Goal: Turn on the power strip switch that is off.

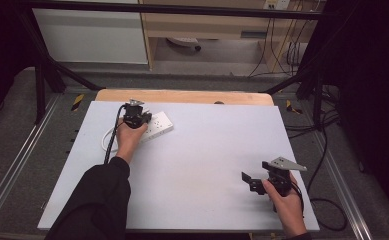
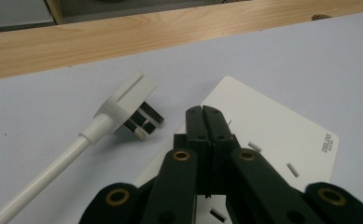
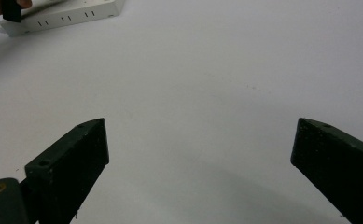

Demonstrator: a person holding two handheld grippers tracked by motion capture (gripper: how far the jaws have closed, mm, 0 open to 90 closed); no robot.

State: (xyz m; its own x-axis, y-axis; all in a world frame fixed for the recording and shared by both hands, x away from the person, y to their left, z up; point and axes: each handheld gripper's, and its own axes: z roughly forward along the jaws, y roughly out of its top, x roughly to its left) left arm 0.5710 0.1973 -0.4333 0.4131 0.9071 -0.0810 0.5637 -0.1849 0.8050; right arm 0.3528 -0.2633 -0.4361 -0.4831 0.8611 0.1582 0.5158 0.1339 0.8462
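White counter (image 1: pixel 197 170) with a wooden far edge, a white power strip (image 2: pixel 282 135) lying at its far left.
Left claw (image 2: pixel 202 112), pressed fully together and empty, hovers over the strip beside its loose white plug (image 2: pixel 128 105); small grey corner lettering is unreadable. Right claw (image 3: pixel 200 154) gapes wide, empty, well apart.

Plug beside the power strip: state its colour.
White plug with dark pins; clearest in the left gripper view.

Table (image 1: pixel 207 165) w/ power strip (image 1: pixel 158 126), plug (image 2: pixel 128 105)

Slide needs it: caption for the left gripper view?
Shut left tongs over white power strip, its plug lying unplugged beside.
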